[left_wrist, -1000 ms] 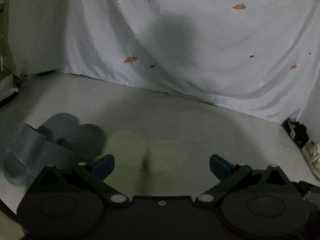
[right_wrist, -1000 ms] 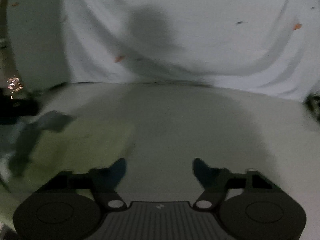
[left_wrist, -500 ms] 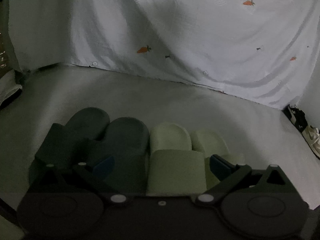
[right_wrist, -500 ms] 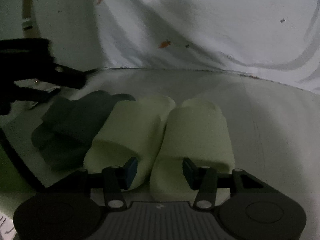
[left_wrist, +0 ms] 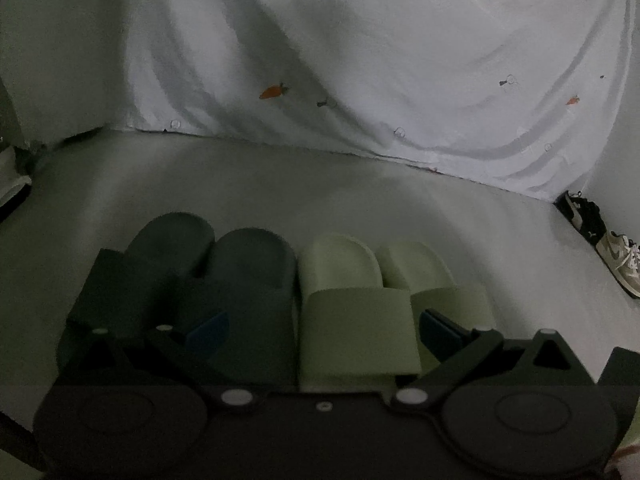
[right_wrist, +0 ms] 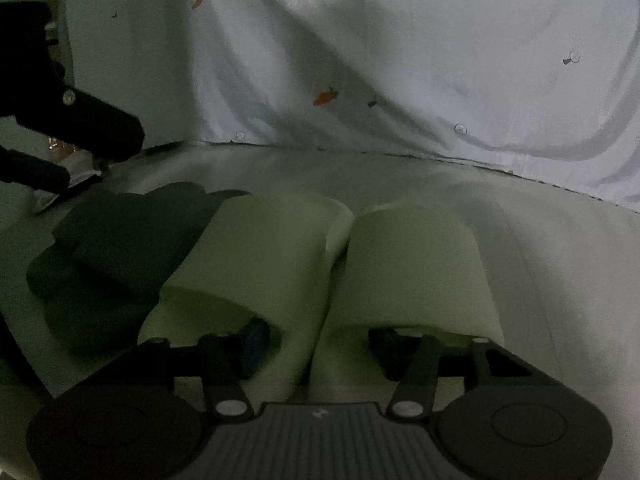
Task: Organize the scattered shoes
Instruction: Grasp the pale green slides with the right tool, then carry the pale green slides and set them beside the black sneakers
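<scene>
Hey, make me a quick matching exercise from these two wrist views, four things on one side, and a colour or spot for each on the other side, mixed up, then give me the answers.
Things:
1. dark slides
2. light green slides
3. sneakers
4. carrot-print sheet

Colour or spot:
A. far right edge of the floor, near the wall
B. hanging behind the floor as a backdrop
C. left half of the row of four on the floor
D. right half of the row, pale green

Pairs: 1-C, 2-D, 3-A, 4-B
</scene>
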`<action>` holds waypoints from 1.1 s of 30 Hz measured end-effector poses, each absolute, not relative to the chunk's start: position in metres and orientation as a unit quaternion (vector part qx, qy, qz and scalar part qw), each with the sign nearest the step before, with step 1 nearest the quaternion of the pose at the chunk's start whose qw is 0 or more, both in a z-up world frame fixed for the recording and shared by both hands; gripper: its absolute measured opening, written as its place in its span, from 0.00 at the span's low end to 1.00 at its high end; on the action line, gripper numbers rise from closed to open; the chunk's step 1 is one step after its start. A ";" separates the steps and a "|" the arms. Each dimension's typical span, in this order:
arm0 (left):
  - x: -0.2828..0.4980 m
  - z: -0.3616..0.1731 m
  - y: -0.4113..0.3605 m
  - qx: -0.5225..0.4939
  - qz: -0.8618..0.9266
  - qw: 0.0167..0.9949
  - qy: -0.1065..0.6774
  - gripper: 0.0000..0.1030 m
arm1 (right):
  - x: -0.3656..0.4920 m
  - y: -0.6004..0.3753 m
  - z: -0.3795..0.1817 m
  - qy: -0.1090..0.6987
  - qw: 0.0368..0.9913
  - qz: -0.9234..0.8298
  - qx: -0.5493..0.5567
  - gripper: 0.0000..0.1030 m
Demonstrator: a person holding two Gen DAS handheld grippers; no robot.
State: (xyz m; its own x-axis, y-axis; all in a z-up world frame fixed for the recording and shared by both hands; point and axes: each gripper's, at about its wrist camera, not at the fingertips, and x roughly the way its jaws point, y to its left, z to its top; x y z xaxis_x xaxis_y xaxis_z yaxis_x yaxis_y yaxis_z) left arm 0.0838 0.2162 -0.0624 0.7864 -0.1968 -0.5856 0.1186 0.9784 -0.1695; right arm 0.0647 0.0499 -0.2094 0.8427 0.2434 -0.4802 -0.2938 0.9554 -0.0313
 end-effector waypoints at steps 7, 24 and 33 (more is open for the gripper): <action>0.084 -0.057 0.208 -0.059 -0.093 0.946 0.303 1.00 | 0.065 0.054 -0.189 0.190 0.966 0.134 -0.111 0.26; 0.126 -0.022 0.113 -0.063 -0.174 0.952 0.243 1.00 | 0.067 -0.079 -0.102 0.082 0.983 0.011 -0.166 0.27; 0.162 -0.020 -0.003 -0.074 -0.214 0.947 0.228 1.00 | 0.086 -0.229 -0.087 0.087 0.981 -0.045 -0.168 0.28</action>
State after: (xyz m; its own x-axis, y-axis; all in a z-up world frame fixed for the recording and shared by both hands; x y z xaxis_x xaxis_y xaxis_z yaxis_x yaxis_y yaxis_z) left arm 0.1622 -0.0030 -0.0198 0.8047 -0.4387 -0.4001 0.3707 0.8976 -0.2386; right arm 0.0856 -0.2293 -0.0872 0.9806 -0.1183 -0.1562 0.0595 0.9392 -0.3381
